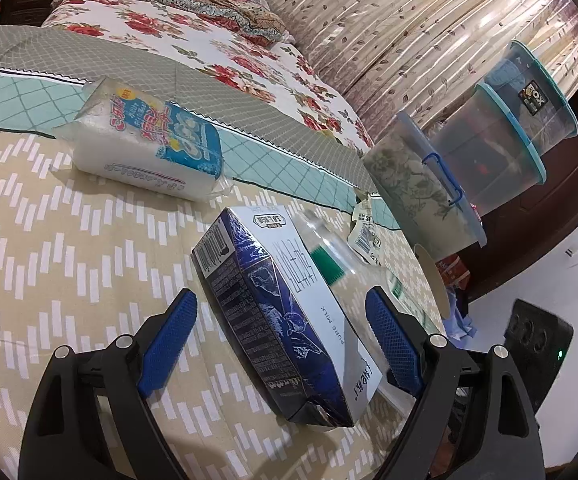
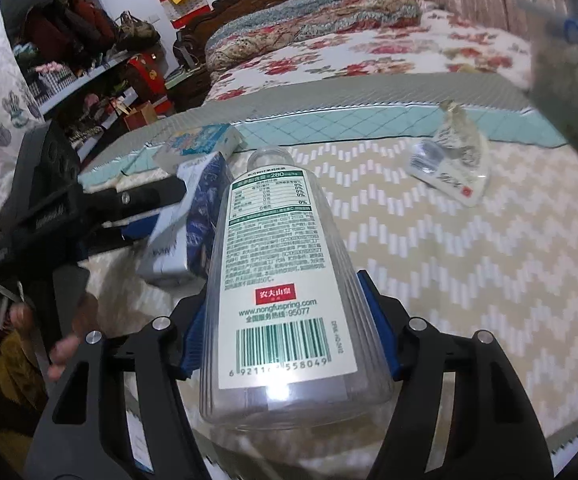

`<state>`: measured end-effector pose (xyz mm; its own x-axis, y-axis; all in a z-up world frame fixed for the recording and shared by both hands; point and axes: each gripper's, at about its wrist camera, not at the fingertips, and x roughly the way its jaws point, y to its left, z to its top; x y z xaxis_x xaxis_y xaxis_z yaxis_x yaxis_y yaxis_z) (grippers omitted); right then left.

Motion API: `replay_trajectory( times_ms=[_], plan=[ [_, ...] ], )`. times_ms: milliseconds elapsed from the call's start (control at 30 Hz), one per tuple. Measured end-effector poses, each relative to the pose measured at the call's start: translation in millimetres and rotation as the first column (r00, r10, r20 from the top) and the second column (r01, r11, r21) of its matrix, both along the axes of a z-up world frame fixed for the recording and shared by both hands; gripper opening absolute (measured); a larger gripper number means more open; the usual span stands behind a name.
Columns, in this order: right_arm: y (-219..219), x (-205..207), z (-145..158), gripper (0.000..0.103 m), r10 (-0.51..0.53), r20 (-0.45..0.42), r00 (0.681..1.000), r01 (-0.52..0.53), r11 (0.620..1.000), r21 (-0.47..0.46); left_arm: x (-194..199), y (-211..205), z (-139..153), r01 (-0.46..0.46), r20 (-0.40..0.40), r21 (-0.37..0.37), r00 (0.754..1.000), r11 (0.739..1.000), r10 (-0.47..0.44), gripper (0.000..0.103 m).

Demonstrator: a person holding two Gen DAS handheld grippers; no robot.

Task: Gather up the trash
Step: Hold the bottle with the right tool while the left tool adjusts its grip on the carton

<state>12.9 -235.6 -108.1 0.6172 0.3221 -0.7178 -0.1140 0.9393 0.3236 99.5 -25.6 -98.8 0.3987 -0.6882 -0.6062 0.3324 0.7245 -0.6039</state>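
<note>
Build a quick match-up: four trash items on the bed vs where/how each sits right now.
Things:
1. milk carton
2. clear bottle
3. tissue pack
4. crumpled wrapper

States:
A. lying alone on the zigzag cover, off to the right of the right wrist view
B. clamped between the pads of the right hand-held gripper
C. lying between the wide-open fingers of the left hand-held gripper, pads not touching
D. lying at the far edge of the zigzag cover, by the teal quilt

Pairs: 1-C, 2-B, 3-D, 4-A
</note>
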Motion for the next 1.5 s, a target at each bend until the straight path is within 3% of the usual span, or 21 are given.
replay_trajectory(
  times_ms=[233, 533, 1233, 1333, 1500],
  plan=[
    [-4.4, -18.9, -7.2, 0.069, 0.007, -0.012, 1.000, -0.008, 0.999, -0.041, -0.6, -3.4, 0.2, 0.001, 0.007, 0.017, 1.000, 1.000, -0.002, 0.082],
    [1.9, -26.8, 0.3, 0.081, 0.013, 0.062, 0.998, -0.008, 0.996, -0.085, -2.6, -6.4, 0.3, -0.004, 0.018, 0.034, 1.000, 0.999, 0.003, 0.085],
    [-10.9, -30.4, 5.4, 0.082, -0.038, 0.090, 0.995, 0.044, 0.997, -0.065, -3.9, -13.7, 12.0, 0.014, 0.005, 0.016, 1.000, 1.000, -0.014, 0.088],
    [-11.4, -29.0, 4.3, 0.082, -0.029, 0.091, 0.995, 0.035, 0.997, -0.066, -3.0, -22.9, 17.9, 0.022, 0.016, 0.043, 1.000, 0.999, -0.023, 0.088],
    [-6.7, -28.7, 2.3, 0.083, -0.006, 0.100, 0.995, 0.016, 0.994, -0.105, -1.9, -43.7, 12.2, 0.006, 0.016, 0.181, 1.000, 0.983, -0.009, 0.087]
  ],
)
